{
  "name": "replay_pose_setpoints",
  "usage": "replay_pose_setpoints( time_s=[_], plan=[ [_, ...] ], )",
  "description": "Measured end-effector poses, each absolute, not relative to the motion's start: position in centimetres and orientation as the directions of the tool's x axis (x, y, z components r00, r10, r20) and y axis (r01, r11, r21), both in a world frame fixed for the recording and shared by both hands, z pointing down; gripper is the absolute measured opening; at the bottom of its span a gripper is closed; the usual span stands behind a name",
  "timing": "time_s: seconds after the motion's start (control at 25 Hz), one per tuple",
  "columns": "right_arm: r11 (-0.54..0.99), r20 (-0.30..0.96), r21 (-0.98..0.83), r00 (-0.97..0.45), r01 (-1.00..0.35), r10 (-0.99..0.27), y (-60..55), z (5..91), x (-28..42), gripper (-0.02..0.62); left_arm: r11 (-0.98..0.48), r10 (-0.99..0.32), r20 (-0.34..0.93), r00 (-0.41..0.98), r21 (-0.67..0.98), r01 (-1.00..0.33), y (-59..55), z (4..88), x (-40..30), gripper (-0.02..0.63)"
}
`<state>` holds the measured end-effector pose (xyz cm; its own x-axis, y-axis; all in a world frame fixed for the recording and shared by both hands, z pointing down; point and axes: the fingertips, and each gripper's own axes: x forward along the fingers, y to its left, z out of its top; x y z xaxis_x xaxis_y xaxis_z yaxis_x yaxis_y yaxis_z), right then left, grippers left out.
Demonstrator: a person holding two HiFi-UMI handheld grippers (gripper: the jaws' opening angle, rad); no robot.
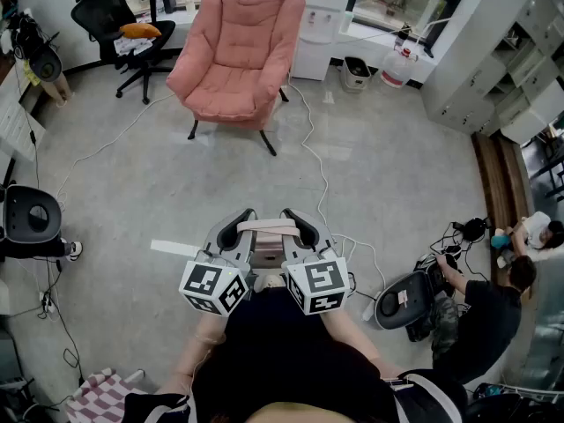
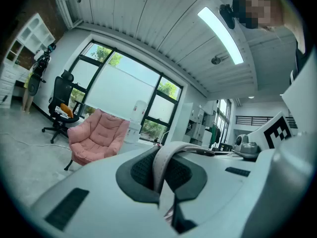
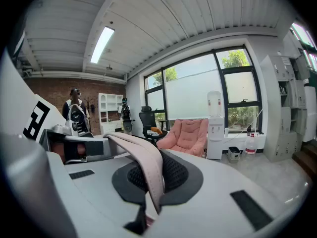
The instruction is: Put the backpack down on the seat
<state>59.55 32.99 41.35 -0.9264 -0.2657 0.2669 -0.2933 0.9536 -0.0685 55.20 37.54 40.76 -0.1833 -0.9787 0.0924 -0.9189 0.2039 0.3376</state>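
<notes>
A pale pink backpack strap (image 1: 267, 226) spans between my two grippers, held close in front of the person's body. My left gripper (image 1: 231, 233) is shut on the strap's left end (image 2: 165, 158), and my right gripper (image 1: 305, 230) is shut on its right end (image 3: 145, 163). Only a little of the backpack's body (image 1: 267, 260) shows beneath the strap; the grippers hide the rest. The seat, a pink armchair (image 1: 238, 51), stands several steps ahead on the grey floor, facing me. It also shows far off in the left gripper view (image 2: 96, 135) and in the right gripper view (image 3: 188, 135).
A black office chair (image 1: 132, 25) with an orange thing on it stands left of the armchair. A white water dispenser (image 1: 322, 25) and a bin (image 1: 357, 73) stand to its right. White cables (image 1: 313, 148) cross the floor. A person (image 1: 493, 307) crouches at the right.
</notes>
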Motion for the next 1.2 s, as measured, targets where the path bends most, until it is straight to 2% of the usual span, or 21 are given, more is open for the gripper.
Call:
replay_pose_setpoints(
  time_s=[0.88,1.2],
  plan=[
    [0.941,0.215,-0.082,-0.928,-0.329,-0.305,33.6,39.7,60.6,0.032,0.206,-0.978,0.078,-0.191,0.312,-0.927,38.4,38.7,56.3,0.015],
    [0.935,0.233,-0.082,-0.919,-0.344,-0.318,32.5,40.2,59.6,0.032,0.194,-0.980,0.096,-0.173,0.318,-0.928,37.2,39.2,55.3,0.015]
  ],
)
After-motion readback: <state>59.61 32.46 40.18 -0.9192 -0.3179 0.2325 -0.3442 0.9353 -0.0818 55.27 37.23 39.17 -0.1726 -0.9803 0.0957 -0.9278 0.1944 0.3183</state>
